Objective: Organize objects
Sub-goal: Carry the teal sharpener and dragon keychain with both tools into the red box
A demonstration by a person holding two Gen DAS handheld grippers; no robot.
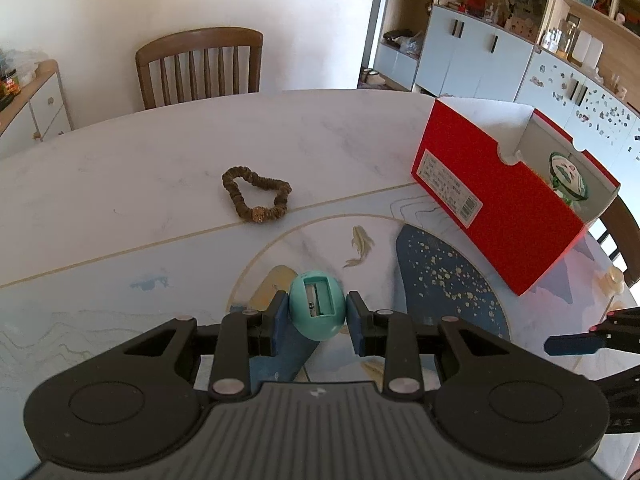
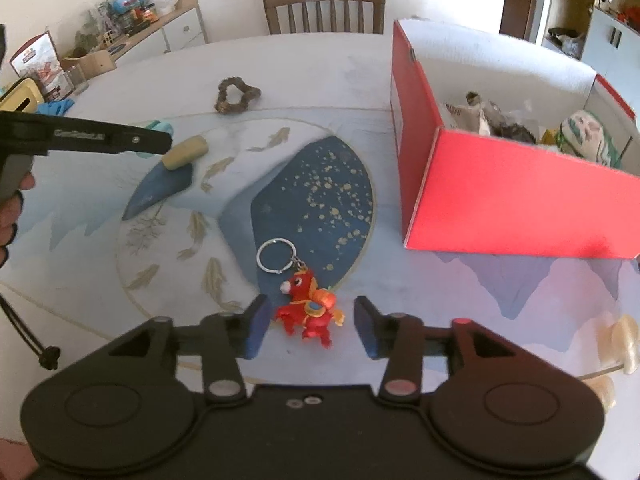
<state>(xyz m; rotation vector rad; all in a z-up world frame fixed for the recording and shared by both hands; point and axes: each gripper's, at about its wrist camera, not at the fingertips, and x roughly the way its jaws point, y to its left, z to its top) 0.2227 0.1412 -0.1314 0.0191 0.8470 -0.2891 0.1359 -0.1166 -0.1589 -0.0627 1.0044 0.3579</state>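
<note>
My left gripper is shut on a teal egg-shaped pencil sharpener, held just above the table with its blade side up. My right gripper is open, its fingers on either side of a red horse keychain that lies on the table with its metal ring pointing away. A brown scrunchie lies farther back on the table; it also shows in the right wrist view. The open red box stands at the right and holds several items. It also shows in the left wrist view.
The round patterned table has a wooden chair behind it. A sideboard with clutter stands at the far left. Cabinets and shelves stand behind the box. The left gripper reaches in at the left in the right wrist view.
</note>
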